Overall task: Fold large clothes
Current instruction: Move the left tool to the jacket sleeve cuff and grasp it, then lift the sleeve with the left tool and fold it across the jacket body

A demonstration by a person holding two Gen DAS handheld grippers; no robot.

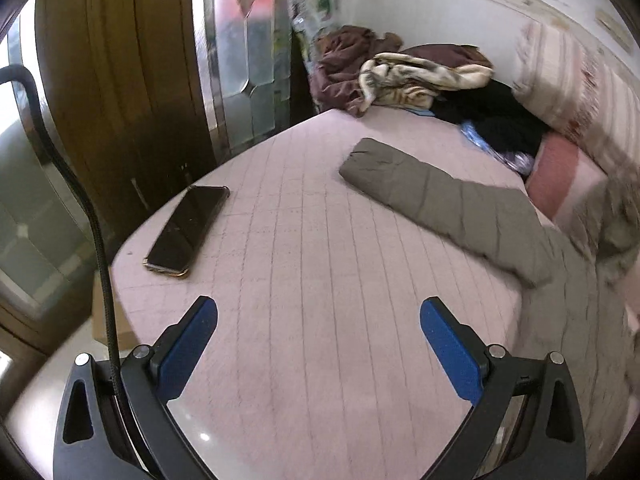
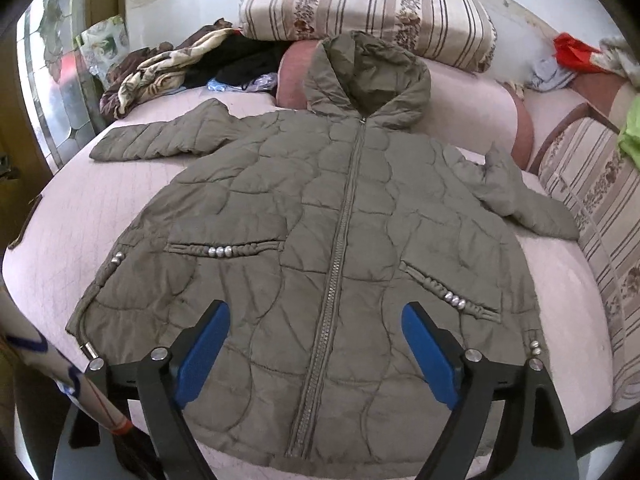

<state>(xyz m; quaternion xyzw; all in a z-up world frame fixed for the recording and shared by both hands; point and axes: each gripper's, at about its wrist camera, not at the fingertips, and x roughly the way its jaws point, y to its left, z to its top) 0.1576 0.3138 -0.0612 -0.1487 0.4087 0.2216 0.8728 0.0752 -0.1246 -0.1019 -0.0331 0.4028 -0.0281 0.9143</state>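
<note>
The jacket [image 2: 320, 216] lies flat, front up, across the bed [image 2: 72, 216], hem at the near edge. Puffy, soft, slippery; I'd pinch sleeve cuffs. My left gripper [image 1: 319, 312] and right gripper [image 2: 316, 316] gape, empty.

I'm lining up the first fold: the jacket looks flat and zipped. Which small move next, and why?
Probably bring the left hand-held gripper to the cuff of the outstretched sleeve and pinch it. The jacket lies flat, zipped, with both sleeves spread, and both hand-held grippers are open and empty, the right one over the hem.
</note>
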